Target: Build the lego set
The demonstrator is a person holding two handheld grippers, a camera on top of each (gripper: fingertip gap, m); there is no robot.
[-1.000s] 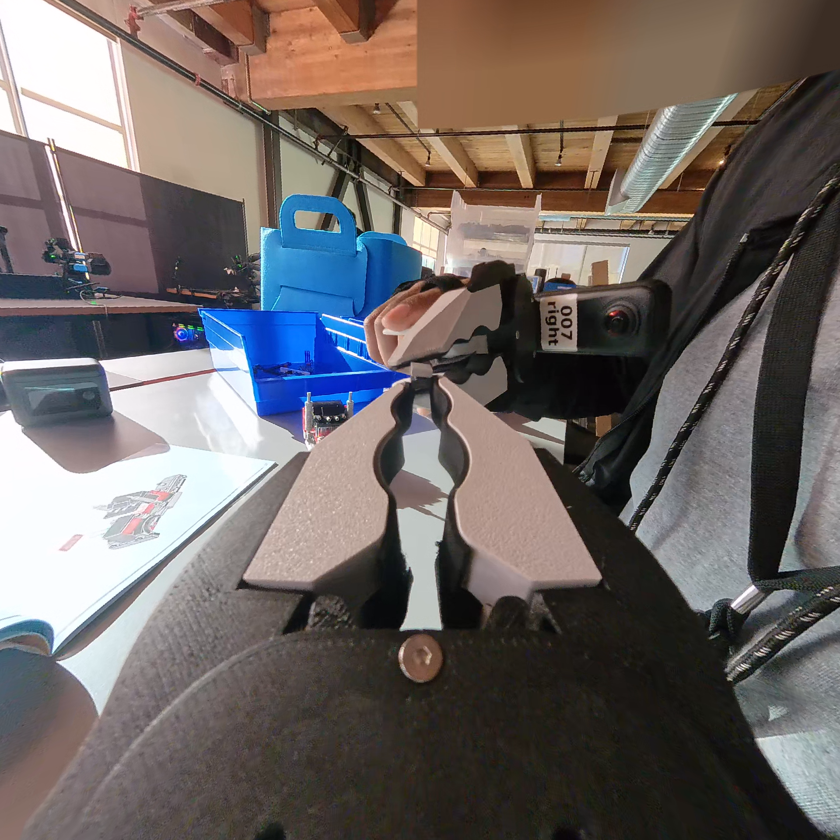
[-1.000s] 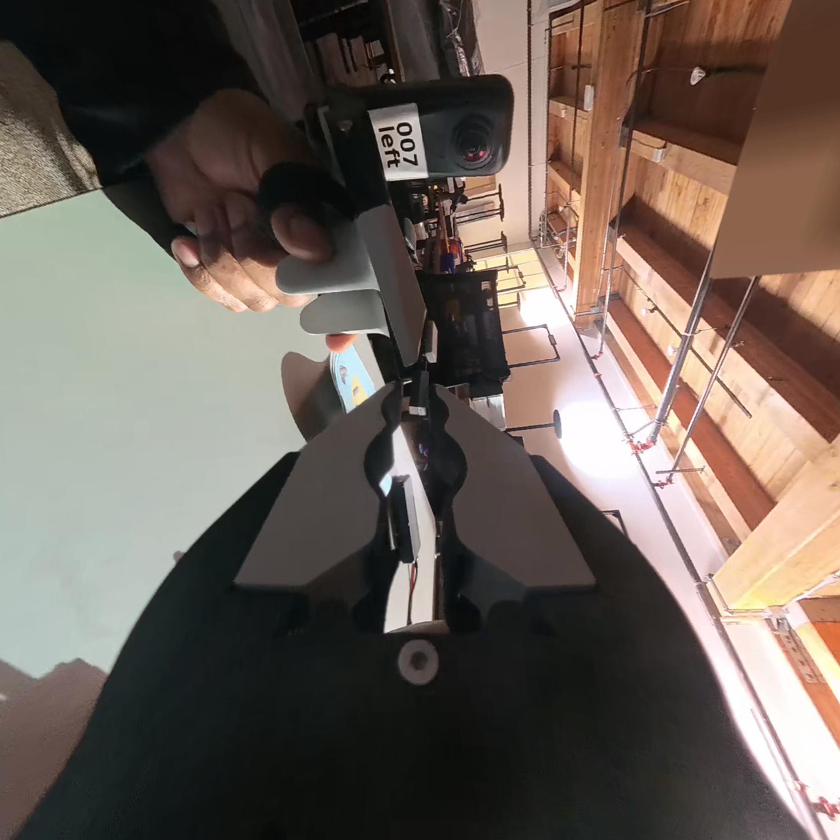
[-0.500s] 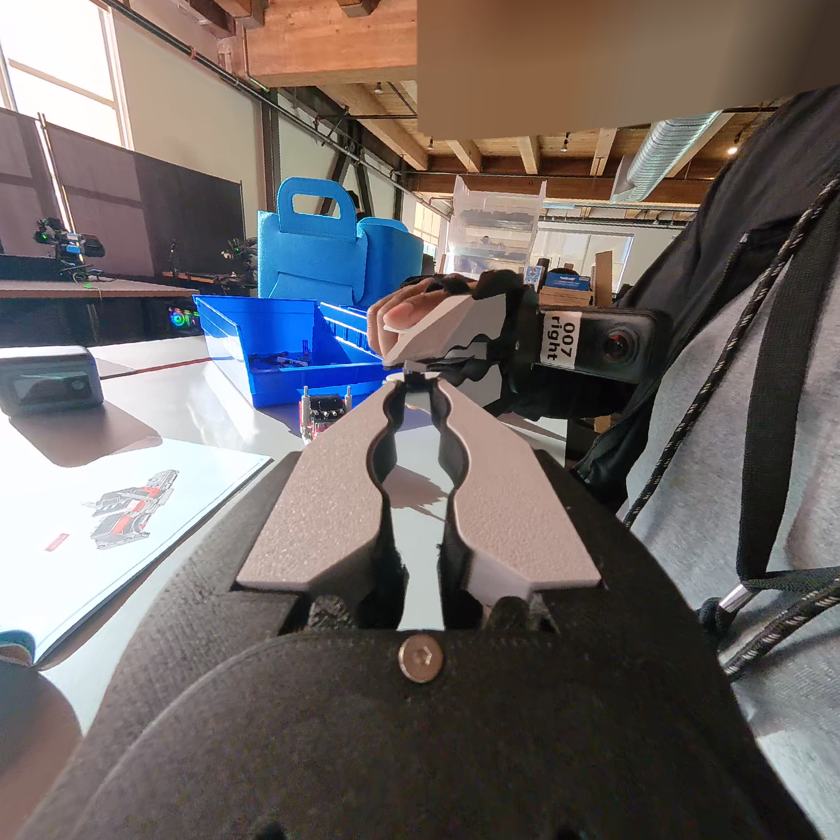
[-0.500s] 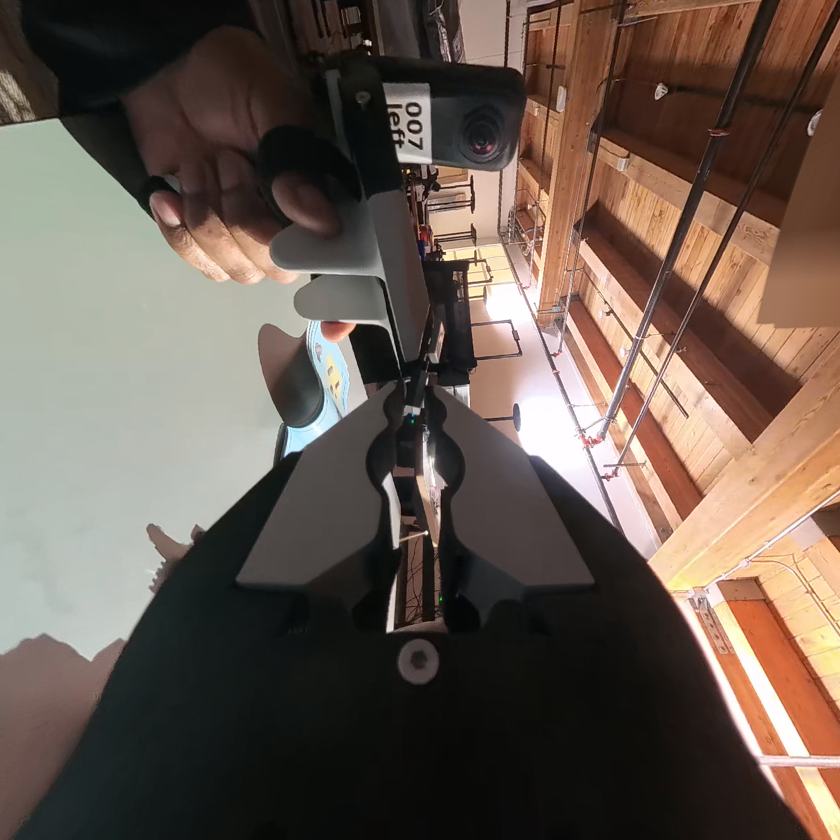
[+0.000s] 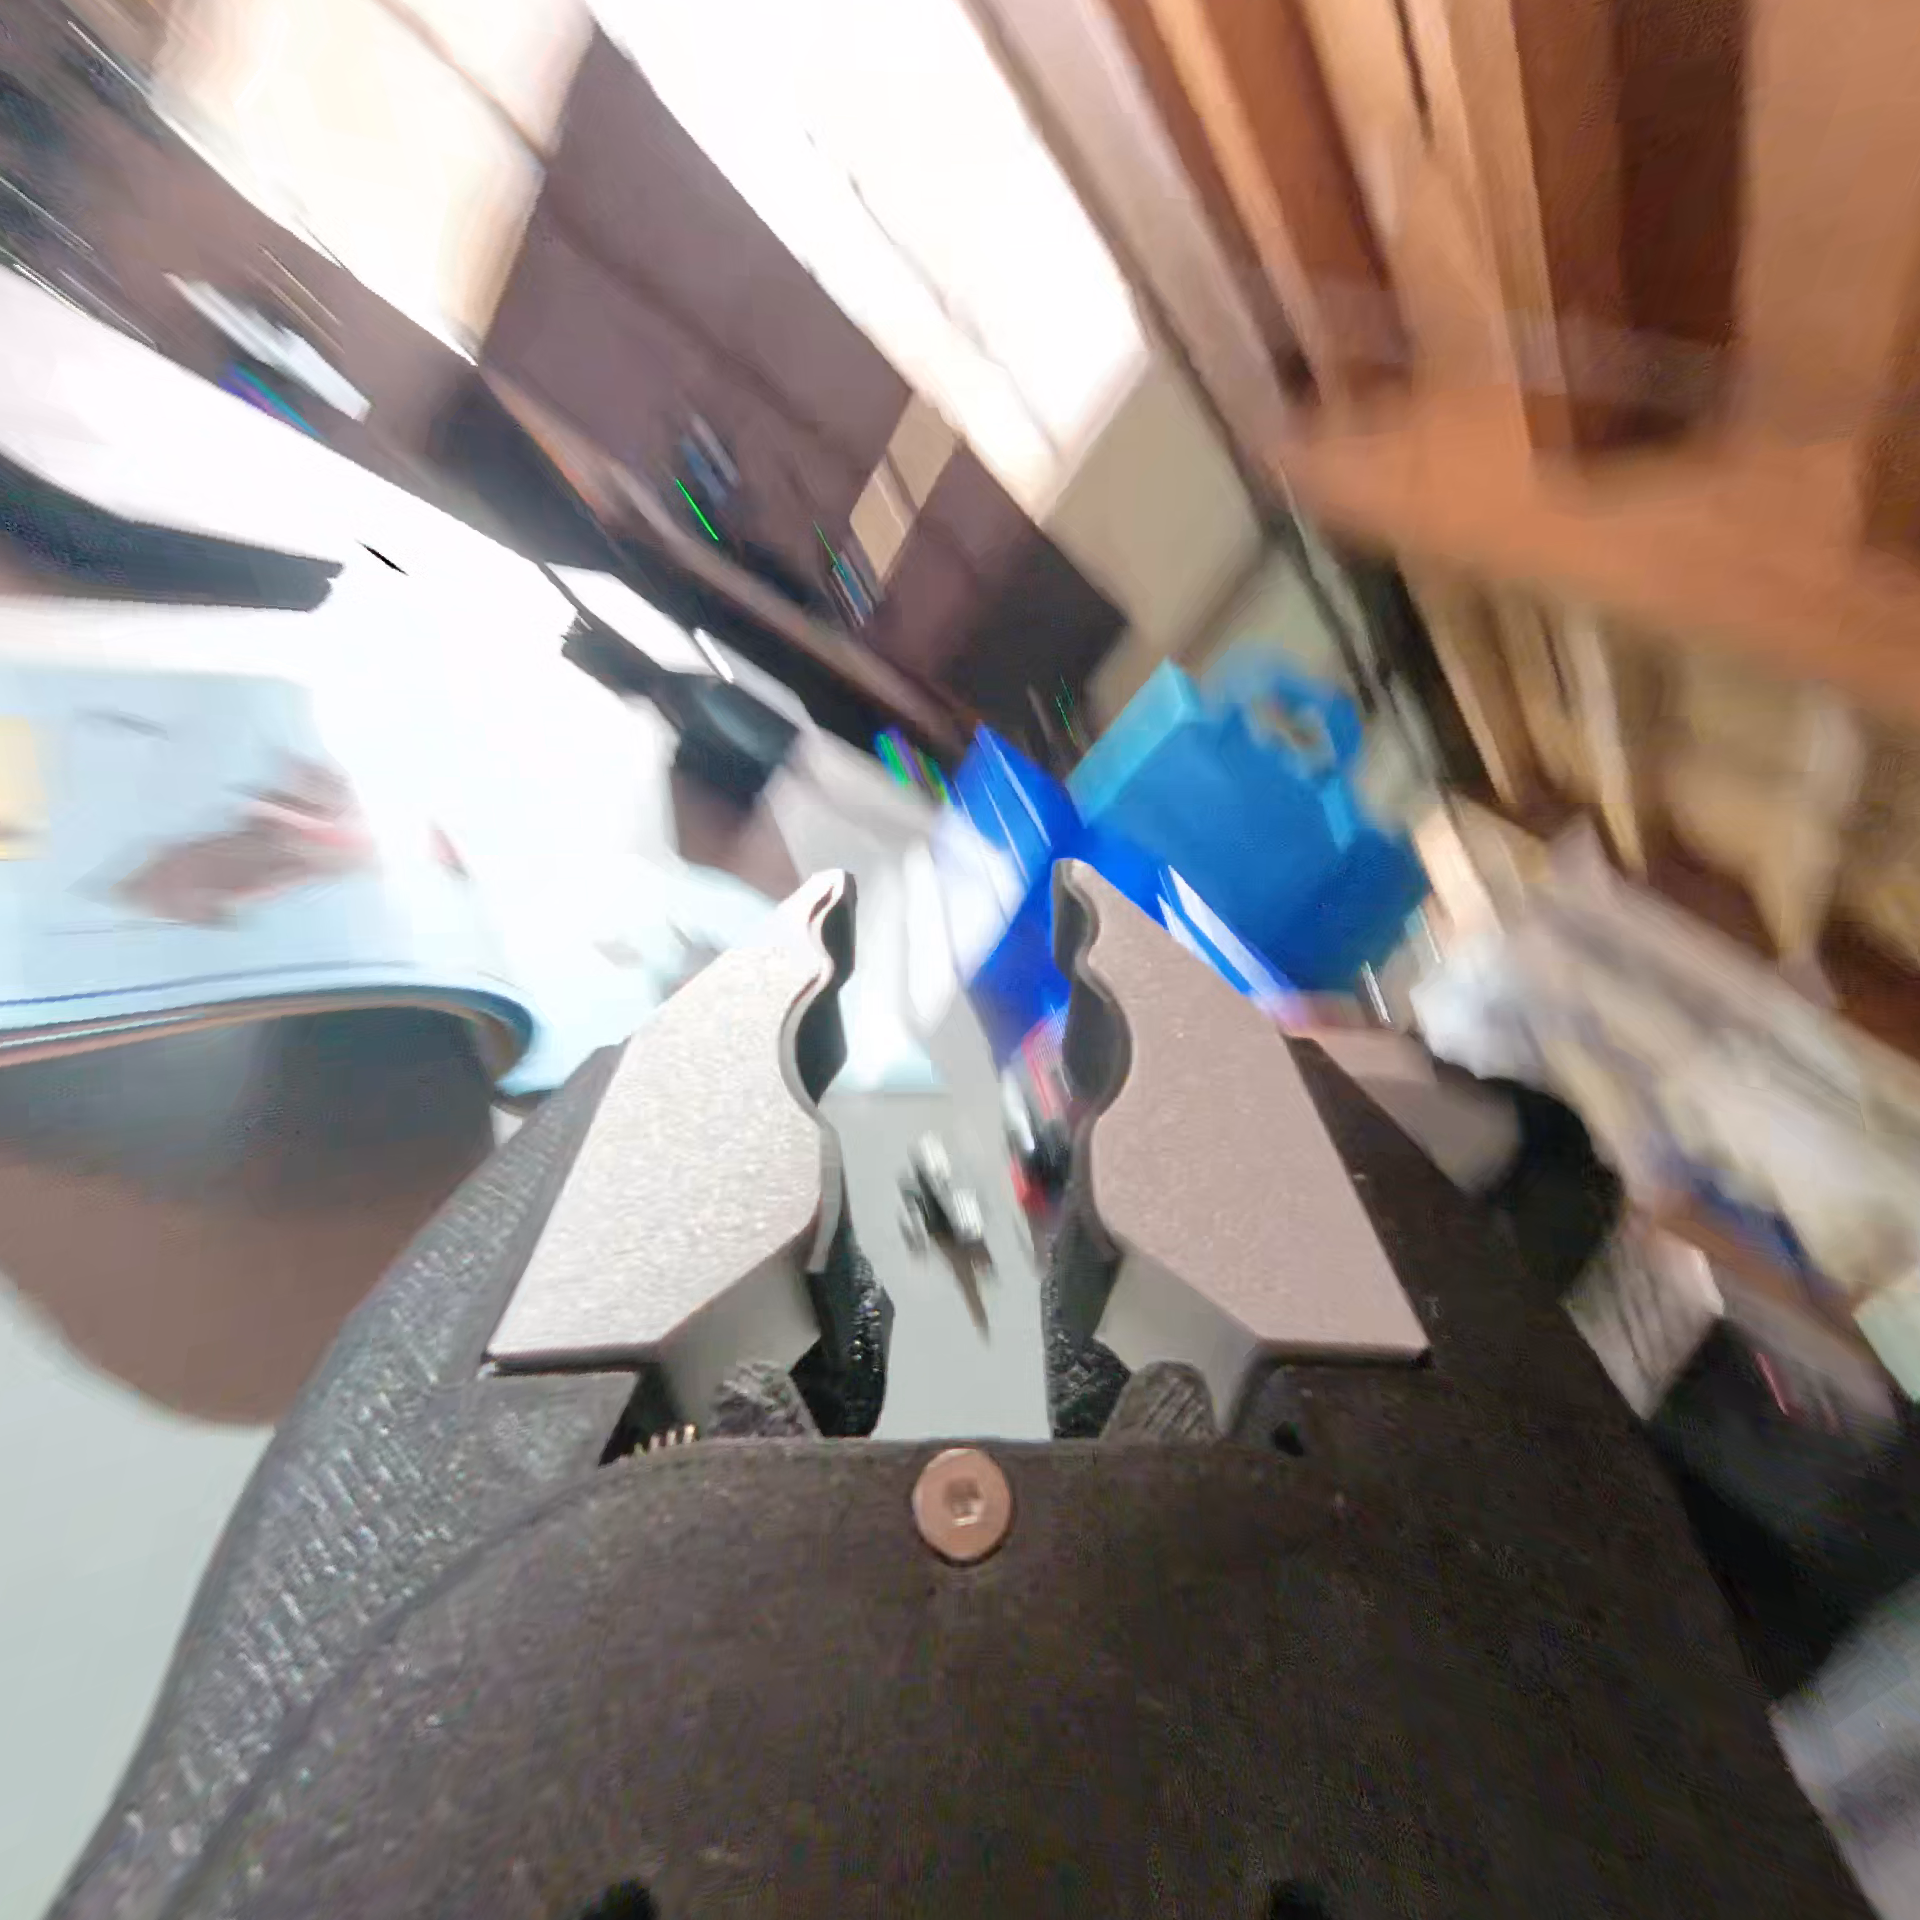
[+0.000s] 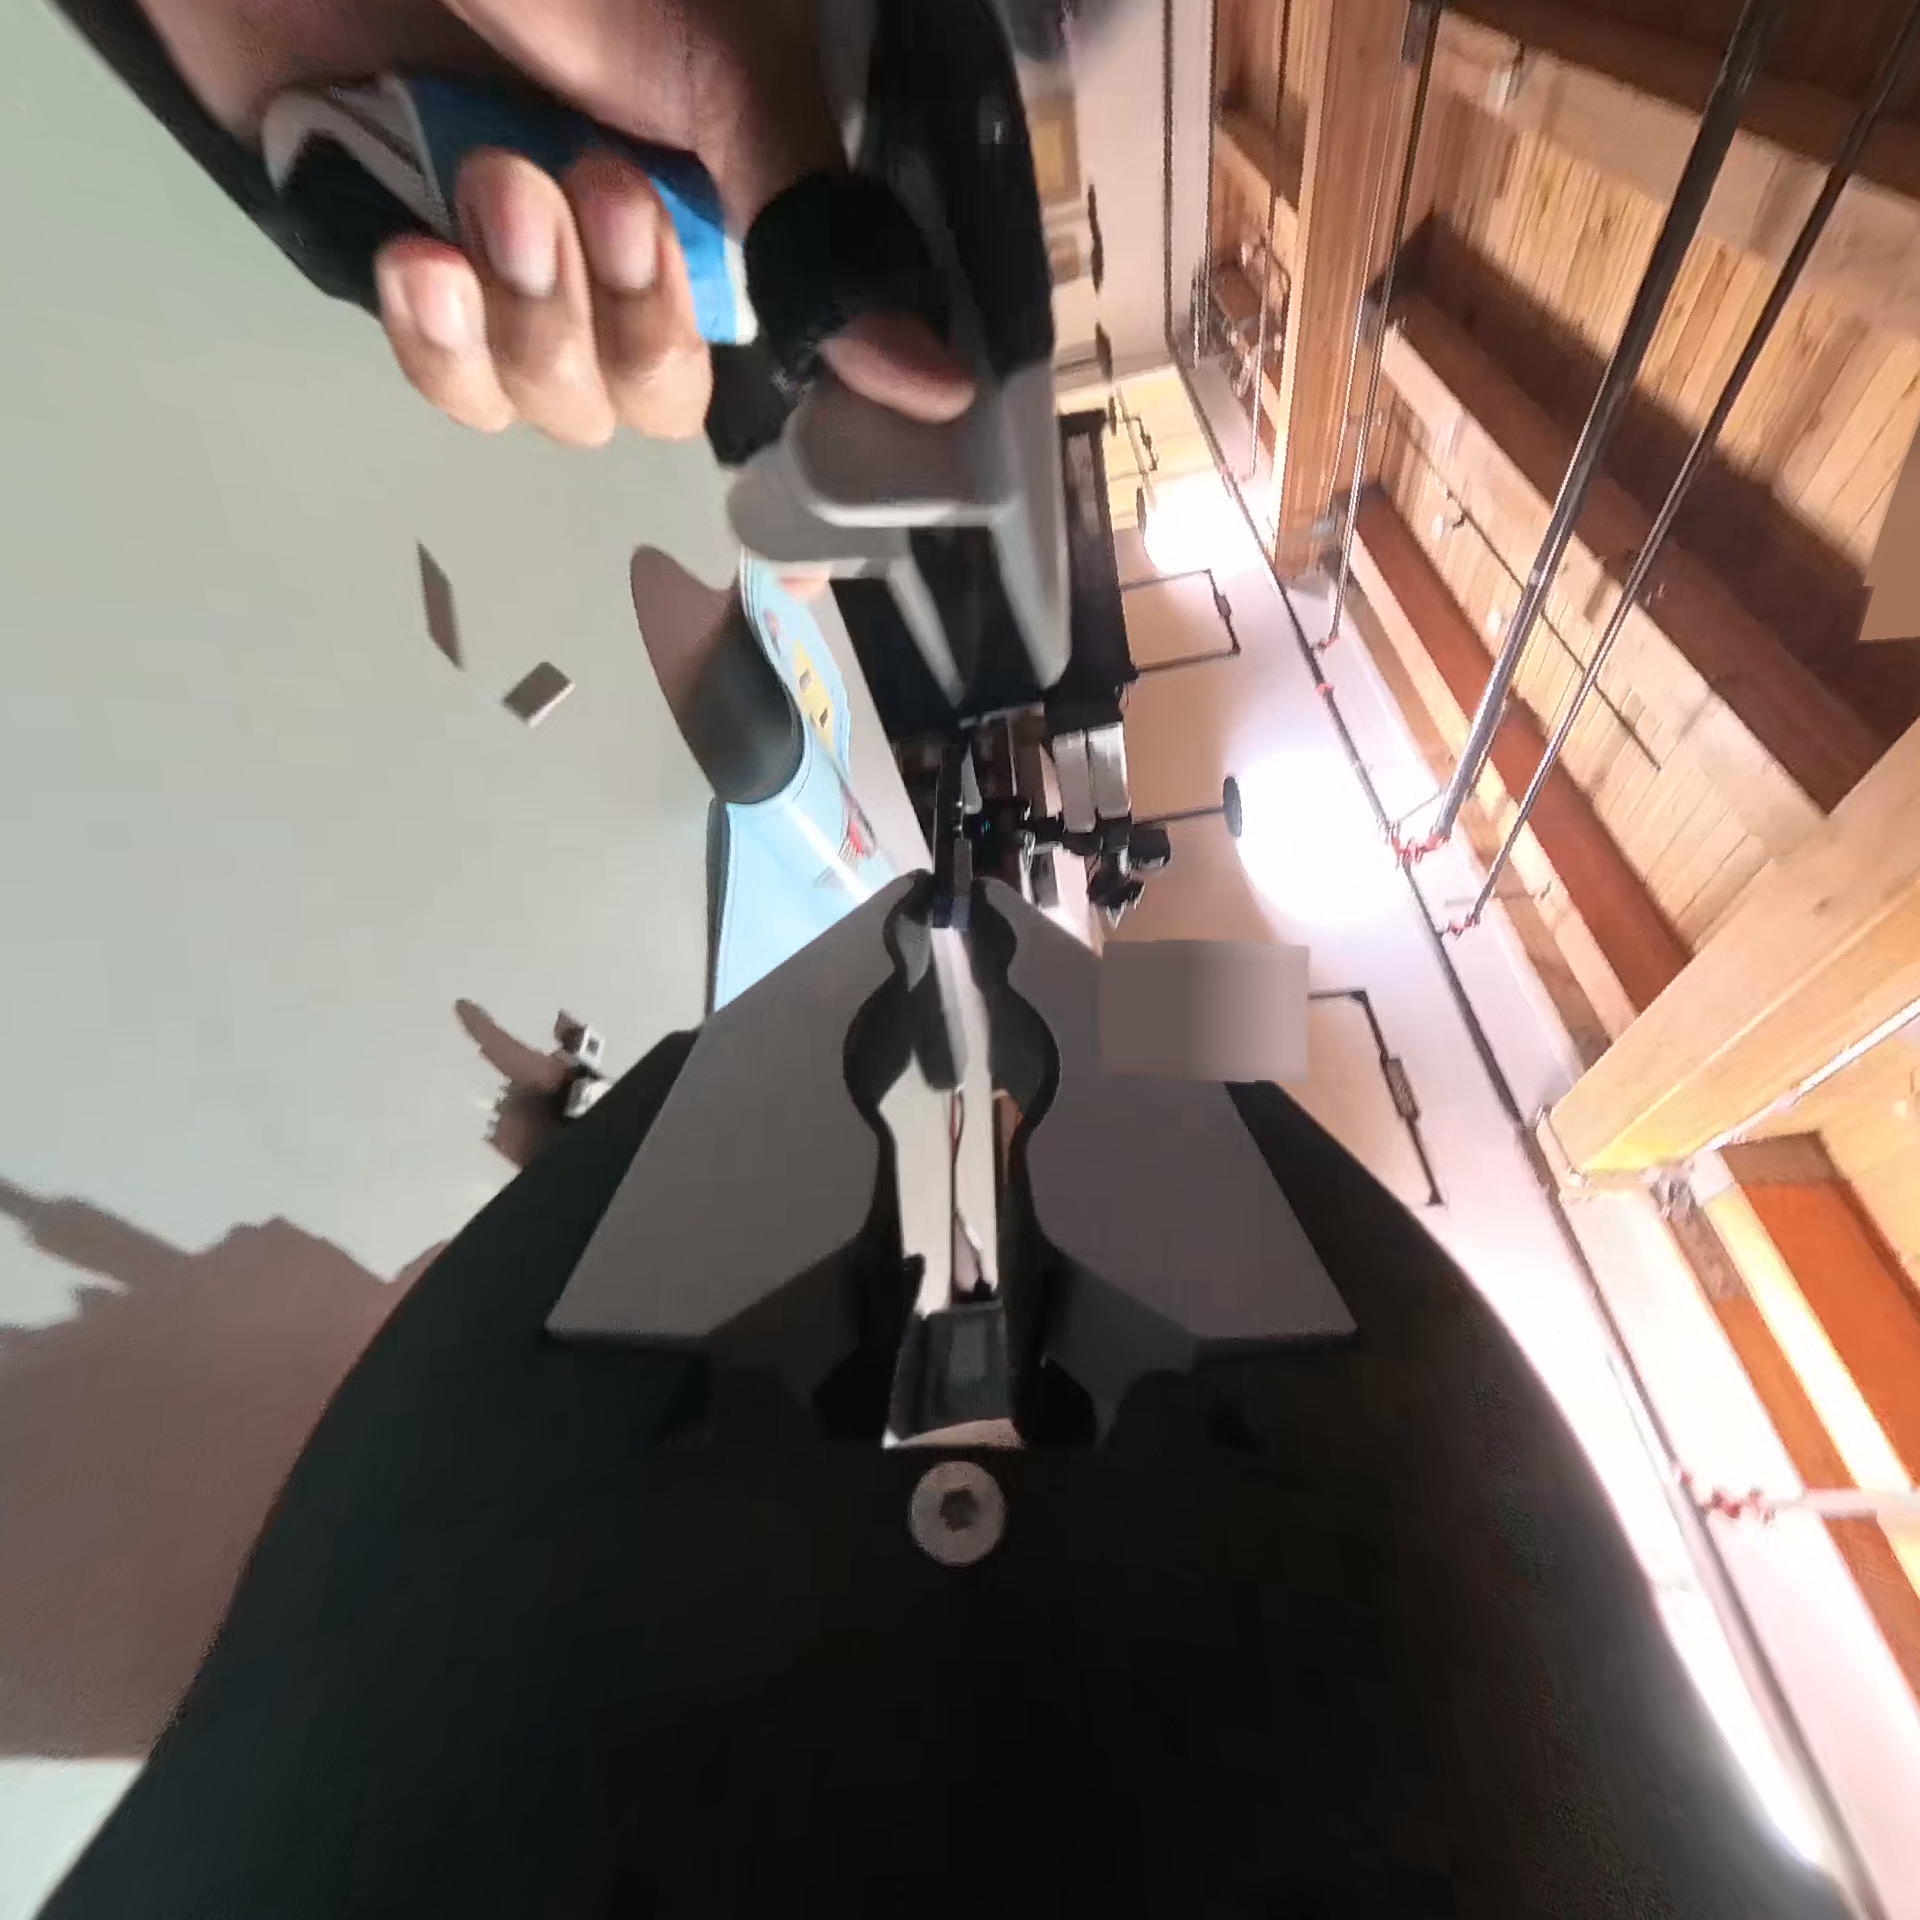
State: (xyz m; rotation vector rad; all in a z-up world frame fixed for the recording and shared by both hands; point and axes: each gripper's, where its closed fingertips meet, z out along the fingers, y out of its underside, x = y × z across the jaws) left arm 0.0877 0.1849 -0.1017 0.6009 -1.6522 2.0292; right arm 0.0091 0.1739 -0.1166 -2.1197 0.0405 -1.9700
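Note:
The left wrist view is motion-blurred. My left gripper is open and empty, tilted over the table. Between its fingers, small dark lego pieces and a red-and-black partial build lie on the table. My right gripper is shut on a thin black lego piece that sticks out past its tips. The right wrist view is turned sideways. It shows a hand holding the left gripper, whose grey finger is above and apart from the right gripper's tips.
A blue bin and a blue bag stand behind the build. An open instruction booklet lies at the left, also in the right wrist view. Small grey pieces lie on the white table. The grippers' ends are close to 8 cm from one another.
The left gripper has opened, let go of the piece both grippers held tip to tip, and swung away fast toward the table. The right gripper stays shut on the black piece.

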